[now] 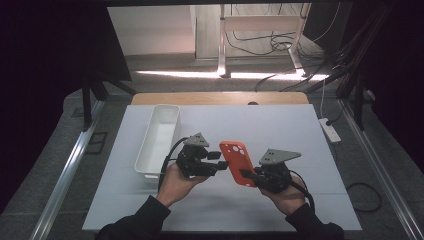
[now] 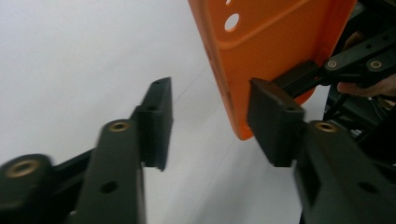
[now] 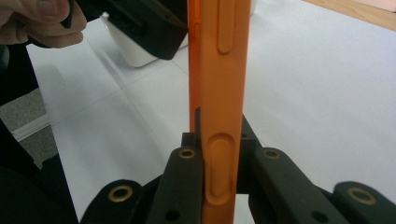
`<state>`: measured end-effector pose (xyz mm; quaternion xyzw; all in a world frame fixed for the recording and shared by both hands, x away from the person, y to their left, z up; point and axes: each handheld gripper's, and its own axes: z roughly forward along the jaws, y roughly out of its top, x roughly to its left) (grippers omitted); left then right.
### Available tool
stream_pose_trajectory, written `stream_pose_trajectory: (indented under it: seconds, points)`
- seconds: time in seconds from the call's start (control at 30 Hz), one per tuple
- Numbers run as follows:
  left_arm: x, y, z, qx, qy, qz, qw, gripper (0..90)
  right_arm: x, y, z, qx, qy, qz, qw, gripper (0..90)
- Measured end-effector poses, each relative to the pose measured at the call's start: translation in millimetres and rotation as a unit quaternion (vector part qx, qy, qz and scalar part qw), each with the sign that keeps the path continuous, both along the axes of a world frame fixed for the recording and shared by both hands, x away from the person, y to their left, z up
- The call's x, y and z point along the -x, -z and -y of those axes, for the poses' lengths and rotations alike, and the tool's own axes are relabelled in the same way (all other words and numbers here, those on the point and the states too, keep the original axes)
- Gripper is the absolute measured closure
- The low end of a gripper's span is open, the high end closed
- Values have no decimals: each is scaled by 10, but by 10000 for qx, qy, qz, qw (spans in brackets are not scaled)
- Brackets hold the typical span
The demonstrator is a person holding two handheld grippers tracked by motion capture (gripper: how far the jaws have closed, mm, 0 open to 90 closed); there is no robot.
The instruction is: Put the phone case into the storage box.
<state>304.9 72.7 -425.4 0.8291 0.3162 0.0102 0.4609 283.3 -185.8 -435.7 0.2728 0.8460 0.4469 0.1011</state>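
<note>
Right gripper (image 1: 248,174) clamps the lower edge of the orange rubbery phone case (image 1: 238,161), held clear above the white table (image 1: 300,140), long axis near-upright; left gripper (image 1: 218,159), jaws part-open with nothing gripped, sits just left of it, one pad alongside its edge.

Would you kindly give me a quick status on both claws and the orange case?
Right claw clamped on orange case. Left claw open beside its edge, not gripping. White bin clear.
</note>
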Motion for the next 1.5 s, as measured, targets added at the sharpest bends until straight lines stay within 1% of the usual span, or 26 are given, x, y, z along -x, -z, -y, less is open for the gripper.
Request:
stream_pose_trajectory:
  seconds: [0.03,0.1,0.13,0.17,0.2,0.27,0.3,0.33,0.43,0.57,0.63,0.73,0.87,0.93,1.0,1.07,1.17,1.27,1.3,1.33,1.37,1.5]
  points:
    - [-1,-2,-3,35,17,-41,10000,600,2,1,-2,7,-9,3,10000,849]
    - [-2,-4,-6,69,16,-42,10000,638,7,1,-10,11,-23,-4,10000,849]
    - [1,-6,-8,58,6,-29,10000,687,13,4,-19,12,-31,12,10000,849]
    - [1,-6,-8,58,6,-29,10000,711,13,4,-19,12,-31,12,10000,849]
    - [0,-5,-12,81,20,-46,10000,711,19,2,-22,30,-32,20,10000,849]
    - [-2,-3,-13,111,53,-91,9999,788,33,3,-43,94,-46,114,9999,849]
    - [-1,-3,-11,115,70,-105,9999,788,33,3,-43,94,-46,114,9999,849]
    - [4,-4,-8,95,34,-140,9999,802,34,4,-46,100,-46,118,9999,850]
    - [-5,9,-29,213,-31,-272,9994,883,35,11,-51,163,-26,148,9998,849]
    - [-11,17,-42,343,-118,-424,9984,894,28,18,-55,169,-9,112,9998,847]
    - [-15,19,-45,371,-122,-444,9982,895,25,20,-56,187,2,109,9998,846]
    - [-22,24,-48,498,-199,-590,9968,896,26,32,-60,187,62,152,9997,839]
    - [-21,25,-41,621,-217,-642,9958,896,21,53,-69,200,61,142,9997,823]
    - [-15,22,-36,592,-234,-621,9960,896,21,55,-73,192,58,136,9997,817]
    - [-8,24,-21,560,-252,-582,9964,896,22,55,-80,170,61,132,9997,792]
    - [-5,28,-11,590,-251,-614,9960,896,20,57,-82,194,100,129,9997,757]
    - [0,25,2,569,-280,-614,9961,896,16,65,-90,195,117,109,9997,710]
    - [1,26,5,574,-318,-625,9959,896,16,71,-107,205,83,98,9997,634]
    - [1,27,6,574,-331,-630,9958,896,17,82,-123,231,132,117,9996,574]
    - [2,28,8,569,-359,-637,9957,896,17,82,-123,231,132,117,9996,574]
    - [0,31,8,562,-373,-646,9956,896,16,86,-130,227,152,87,9996,551]
    - [-9,43,1,503,-450,-648,9956,896,3,95,-141,159,161,33,9997,436]
